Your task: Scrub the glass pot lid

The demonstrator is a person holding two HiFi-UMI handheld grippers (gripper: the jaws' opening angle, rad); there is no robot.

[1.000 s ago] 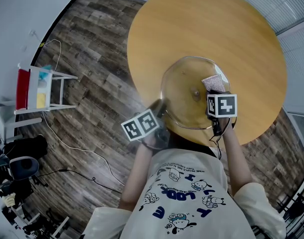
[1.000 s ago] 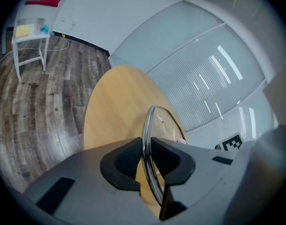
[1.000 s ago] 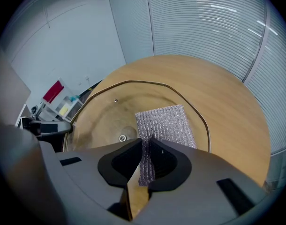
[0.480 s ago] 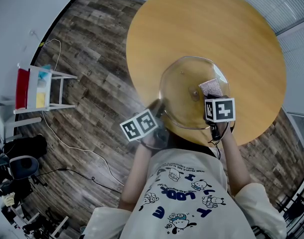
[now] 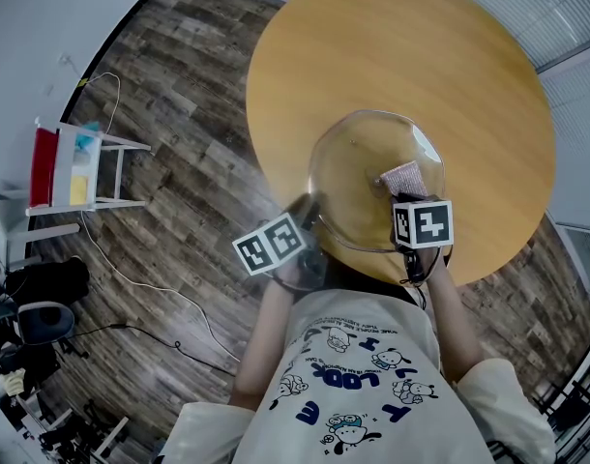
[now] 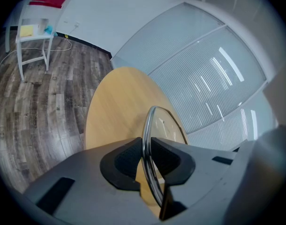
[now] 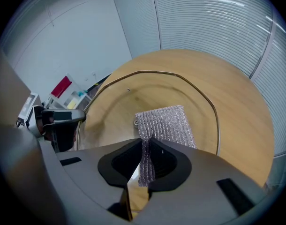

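The glass pot lid with its metal rim is held above the round wooden table's near edge. My left gripper is shut on the lid's rim at its near left side; the rim runs edge-on between the two black pads. My right gripper is shut on a silvery scrub cloth, which lies flat against the lid's glass close to the small centre fitting. In the head view the cloth shows just beyond the right gripper's marker cube.
The round wooden table fills the upper right. A small white rack with red and yellow items stands on the wood-plank floor at the left, with a cable trailing near it. Dark equipment sits at lower left.
My right gripper with the cloth has slid across the lid's glass toward me and slightly left. The left gripper and lid stay still.
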